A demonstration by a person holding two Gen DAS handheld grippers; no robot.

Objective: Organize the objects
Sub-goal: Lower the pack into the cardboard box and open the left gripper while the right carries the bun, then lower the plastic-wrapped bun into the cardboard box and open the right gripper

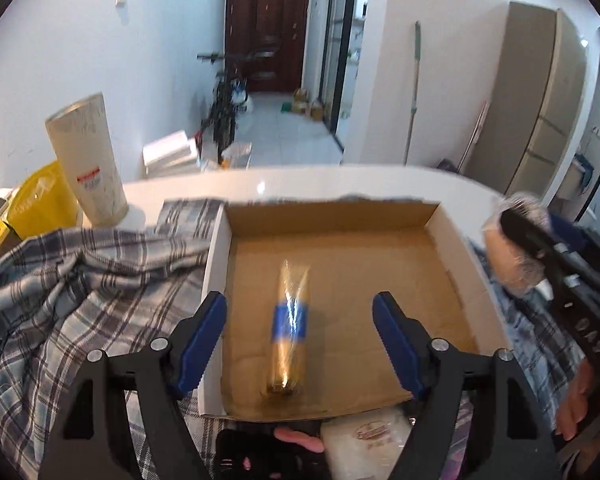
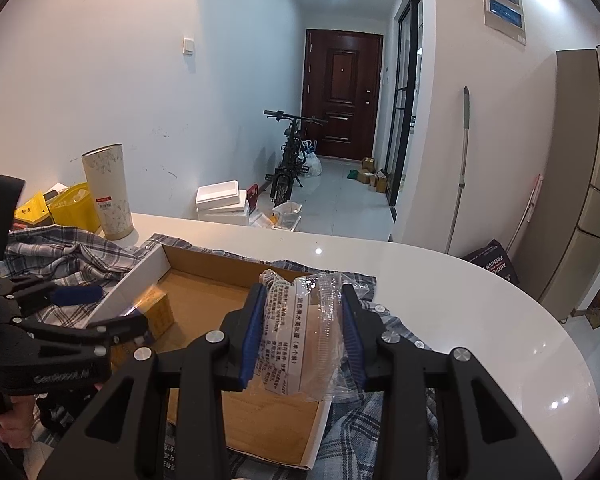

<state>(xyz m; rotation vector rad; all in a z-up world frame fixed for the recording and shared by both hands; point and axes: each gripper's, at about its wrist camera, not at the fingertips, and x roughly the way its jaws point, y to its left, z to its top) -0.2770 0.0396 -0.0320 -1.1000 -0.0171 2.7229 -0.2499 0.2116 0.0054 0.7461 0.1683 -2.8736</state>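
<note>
A shallow cardboard box point(image 1: 340, 248) lies open on a plaid cloth. Inside it rests a long golden packet with a blue band point(image 1: 290, 332), in shiny clear wrap. My left gripper point(image 1: 300, 304) hovers open just above that packet, its blue pads well apart and not touching it. From the right wrist view the same left gripper point(image 2: 112, 308) reaches over the box's point(image 2: 204, 284) left wall. My right gripper point(image 2: 303, 300) is shut on a clear plastic bag with a round bun and a white printed label point(image 2: 300, 340), held above the box's right side. The bag point(image 1: 500, 256) also shows at the left view's right edge.
The plaid cloth point(image 1: 80, 280) covers a rounded white table point(image 2: 460, 300). A tall cream cylinder point(image 1: 88, 160) and yellow bags point(image 1: 40, 200) stand at the back left. A white wrapped packet point(image 1: 372, 440) lies at the box's near edge. Beyond the table are a hallway and a bicycle.
</note>
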